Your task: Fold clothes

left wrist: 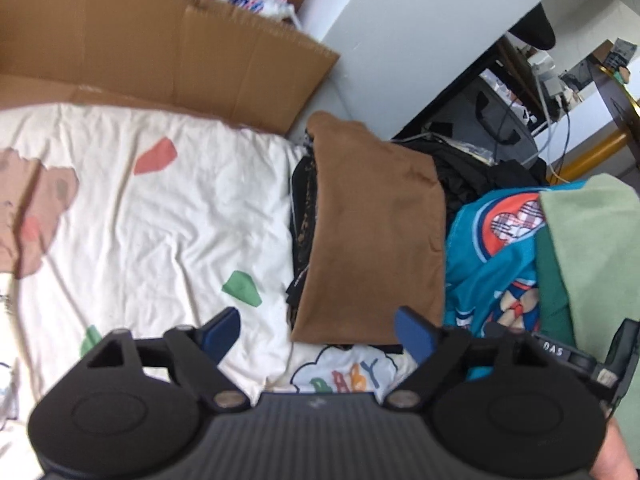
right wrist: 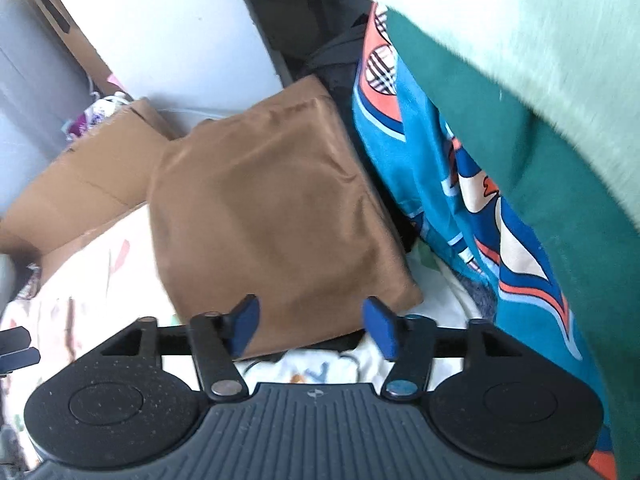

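Folded brown garment (left wrist: pixel 372 232) beyond parted left gripper (left wrist: pixel 318 330)

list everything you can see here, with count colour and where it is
brown folded garment: 1, brown, on top of a dark stack beside the sheet
dark clothes: a stack, black, under the brown garment
bed sheet: 1, cream with coloured shapes, left
blue printed garment: 1, blue and orange, right of the brown one
green garment: 1, light and dark green, far right
cardboard: 1 flattened box, brown, behind the sheet
left tongs: open, empty
right tongs: open, empty
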Motion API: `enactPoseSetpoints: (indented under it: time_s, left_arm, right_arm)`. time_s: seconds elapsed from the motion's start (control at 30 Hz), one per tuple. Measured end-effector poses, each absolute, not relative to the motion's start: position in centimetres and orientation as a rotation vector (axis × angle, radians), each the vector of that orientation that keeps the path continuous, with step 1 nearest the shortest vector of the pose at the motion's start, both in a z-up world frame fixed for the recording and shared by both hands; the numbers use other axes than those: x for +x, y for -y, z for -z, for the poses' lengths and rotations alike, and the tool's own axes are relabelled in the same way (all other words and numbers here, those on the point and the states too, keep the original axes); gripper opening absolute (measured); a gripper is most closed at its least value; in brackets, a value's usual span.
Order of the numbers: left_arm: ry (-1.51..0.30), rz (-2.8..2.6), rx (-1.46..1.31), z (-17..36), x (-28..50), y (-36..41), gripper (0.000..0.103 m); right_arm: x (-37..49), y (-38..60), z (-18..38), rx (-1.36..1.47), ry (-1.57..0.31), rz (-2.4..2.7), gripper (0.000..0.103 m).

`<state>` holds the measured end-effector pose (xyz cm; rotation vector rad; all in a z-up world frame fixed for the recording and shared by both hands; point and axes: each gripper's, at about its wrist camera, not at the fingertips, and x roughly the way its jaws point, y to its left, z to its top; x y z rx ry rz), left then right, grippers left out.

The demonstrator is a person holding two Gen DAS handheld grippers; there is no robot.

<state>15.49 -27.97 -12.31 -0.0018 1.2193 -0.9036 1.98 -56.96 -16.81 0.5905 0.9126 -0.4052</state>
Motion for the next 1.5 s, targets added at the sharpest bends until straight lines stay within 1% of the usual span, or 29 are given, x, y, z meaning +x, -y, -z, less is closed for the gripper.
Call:
enactPoseSetpoints:
  time_s: [0.07,0.13,0.2,0.3,0.43,0.63,1.0,1.23,1.5]
  left_arm:
    - [-1.215,0.905,0.015,10.4,14.9,27.9,0.089]
    - [-1.203,0.912,0.042,8.6,14.1,27.8,0.091]
    - [-1.202,0.910,0.062,6.7,13.4,27.7,0.096]
    - [-1.220,0.903,0.053,4.6,12.6,27.2,0.099]
    - [-1.199,0.874,0.024,2.0,11.7,25.4,0.102]
    - [-1.155,0.786,0.053,-1.8,11.4,22.3,0.102]
    - [-1.136,0.634,0.007,-8.6,12.6,14.4,0.102]
    - [-1.099,0.541,0.001,-13.2,13.5,9.2,0.103]
    - [-1.130,0.495,0.095,-15.6,12.3,4.5,0.103]
  right_arm:
    - [1.6,56.8,15.4,0.600,-0.913,0.402,0.086]
    - [1.2,56.7,14.2,0.607,-0.923,0.402,0.089]
    - [0.9,56.6,13.2,0.616,-0.937,0.406,0.091]
    - [0.5,56.1,11.9,0.604,-0.955,0.407,0.094]
    - [-0.1,55.2,9.9,0.596,-0.967,0.403,0.101]
    - [-0.9,53.8,6.5,0.599,-0.980,0.359,0.102]
    - [-0.4,50.5,-1.1,0.521,-1.026,0.292,0.102]
    - [0.6,48.1,-5.9,0.487,-1.000,0.270,0.102]
    - [2.2,43.9,-13.8,0.453,-0.988,0.176,0.102]
